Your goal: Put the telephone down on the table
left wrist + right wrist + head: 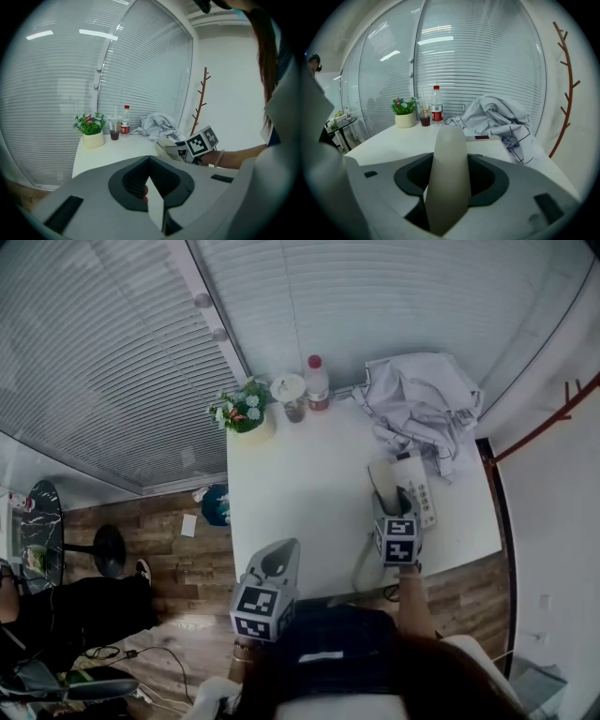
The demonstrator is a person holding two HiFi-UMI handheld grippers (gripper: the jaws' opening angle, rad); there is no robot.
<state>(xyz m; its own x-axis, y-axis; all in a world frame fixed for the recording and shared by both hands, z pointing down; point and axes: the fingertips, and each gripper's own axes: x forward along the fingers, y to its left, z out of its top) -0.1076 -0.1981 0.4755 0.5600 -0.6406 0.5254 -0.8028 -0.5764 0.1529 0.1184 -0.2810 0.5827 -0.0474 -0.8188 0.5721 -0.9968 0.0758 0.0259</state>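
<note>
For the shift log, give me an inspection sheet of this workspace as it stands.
Surface: white table, middle bare.
Job's things: telephone base on the table; handset off its cradle.
Clutter: flower pot, lidded cup, bottle, crumpled cloth.
Grippers: right gripper shut on the handset; left gripper shut, empty.
Cables: cord hangs over the near edge; floor cables.
Surroundings: blinds, wooden floor, coat rack.

Left gripper [284, 551], right gripper [388, 508]: grey plastic shells, dark recess round jaws. Black-and-white marker cube on each [263, 611] [398, 541]. Person: long dark hair [267, 70], light top [281, 154], thin bangle [220, 158] on right wrist.
</note>
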